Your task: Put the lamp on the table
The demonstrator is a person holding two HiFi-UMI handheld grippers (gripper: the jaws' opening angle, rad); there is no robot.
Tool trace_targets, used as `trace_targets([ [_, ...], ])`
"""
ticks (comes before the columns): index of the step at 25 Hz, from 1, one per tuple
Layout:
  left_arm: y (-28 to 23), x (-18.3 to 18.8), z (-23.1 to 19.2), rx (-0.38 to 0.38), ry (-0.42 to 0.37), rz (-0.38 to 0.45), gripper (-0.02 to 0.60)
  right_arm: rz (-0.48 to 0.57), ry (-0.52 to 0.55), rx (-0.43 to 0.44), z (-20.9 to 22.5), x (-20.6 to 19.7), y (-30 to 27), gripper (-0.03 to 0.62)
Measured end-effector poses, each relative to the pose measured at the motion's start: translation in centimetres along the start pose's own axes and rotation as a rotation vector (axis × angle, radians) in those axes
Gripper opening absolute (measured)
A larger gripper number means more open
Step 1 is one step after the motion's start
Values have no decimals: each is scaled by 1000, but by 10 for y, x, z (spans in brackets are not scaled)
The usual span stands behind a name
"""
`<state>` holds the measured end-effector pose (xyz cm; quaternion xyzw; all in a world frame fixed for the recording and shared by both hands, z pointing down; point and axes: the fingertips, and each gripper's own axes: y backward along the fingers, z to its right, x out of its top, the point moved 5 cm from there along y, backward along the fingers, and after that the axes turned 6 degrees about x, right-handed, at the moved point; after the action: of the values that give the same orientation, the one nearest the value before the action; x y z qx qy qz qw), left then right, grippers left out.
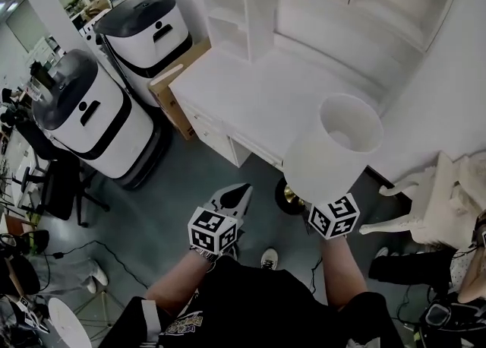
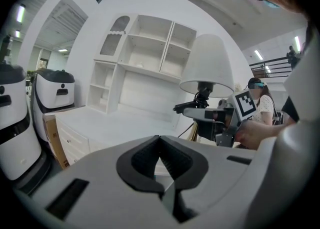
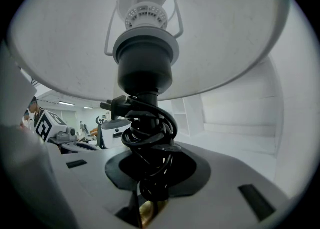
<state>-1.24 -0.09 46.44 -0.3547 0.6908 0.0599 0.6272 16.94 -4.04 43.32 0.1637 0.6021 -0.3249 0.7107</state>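
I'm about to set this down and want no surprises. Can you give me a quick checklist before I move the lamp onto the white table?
1. Grip: right gripper closed on the lamp stem - ok.
2. Lamp upright - ok.
3. No cord tail hanging off the stem - cannot tell.
4. Bare table top ahead - ok.
5. Lamp base over table - not ok, short of its front edge.
6. Spare hand: left gripper empty, jaws together - ok.
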Motion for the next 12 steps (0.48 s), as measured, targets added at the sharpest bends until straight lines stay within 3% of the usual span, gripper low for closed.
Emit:
trace_targets([
  [12,-18,28,-93,-120,-33,-30,7,18,-32,-131,-14,10,-77,112],
])
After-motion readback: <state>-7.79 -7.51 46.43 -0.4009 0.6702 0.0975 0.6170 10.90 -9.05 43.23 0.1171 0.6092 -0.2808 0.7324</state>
